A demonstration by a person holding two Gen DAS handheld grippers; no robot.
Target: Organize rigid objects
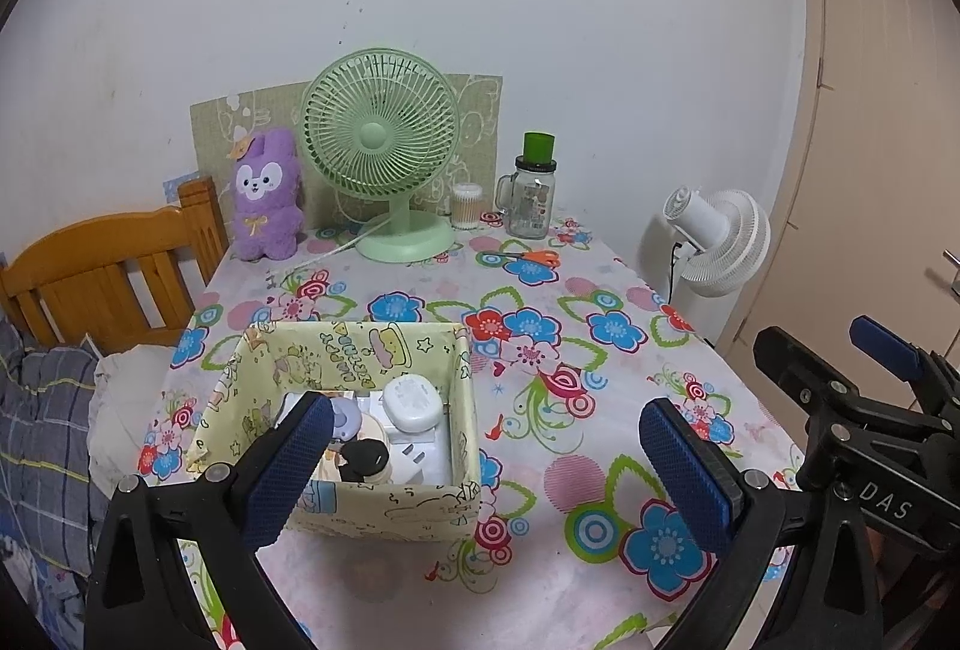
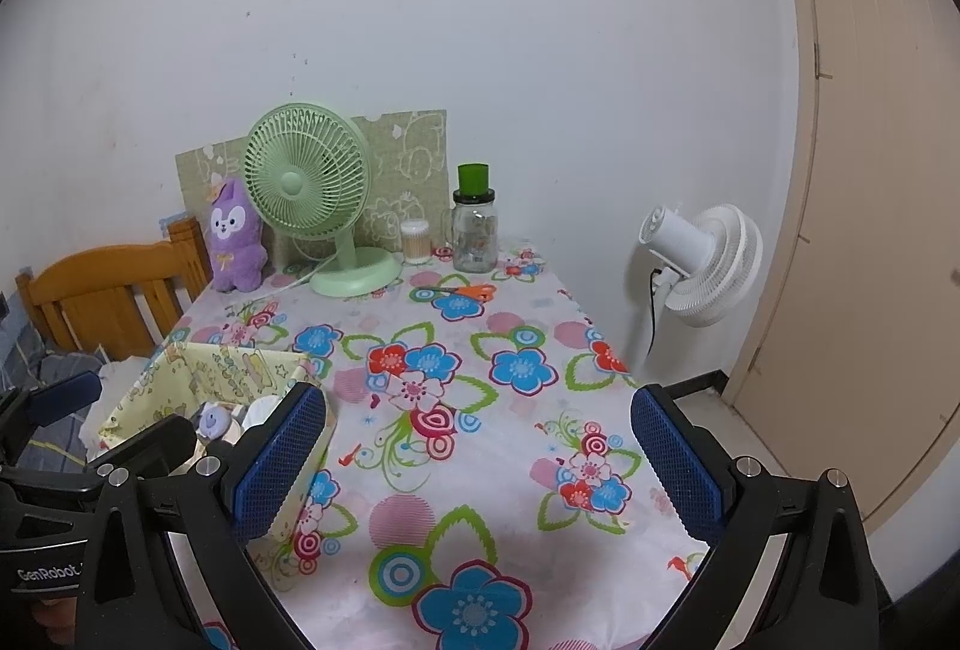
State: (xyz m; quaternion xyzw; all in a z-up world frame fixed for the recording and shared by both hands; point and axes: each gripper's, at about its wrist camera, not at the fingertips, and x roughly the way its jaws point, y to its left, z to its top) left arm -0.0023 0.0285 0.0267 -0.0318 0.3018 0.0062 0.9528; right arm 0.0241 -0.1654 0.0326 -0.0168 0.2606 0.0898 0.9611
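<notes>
Box (image 1: 384, 506) beside left fingers (image 1: 288, 476).

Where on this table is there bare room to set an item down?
Free: the floral cloth right of the yellow box, and the middle strip between box and green fan. Crowded: the back edge, with plush, fan, cotton swabs, jar and scissors.

green fan (image 1: 380, 137); purple plush (image 1: 266, 194); glass jar (image 1: 530, 197); scissors (image 1: 528, 257); white fan (image 1: 723, 239)

Open gripper (image 2: 477, 461) above floral table (image 2: 480, 410)
</notes>
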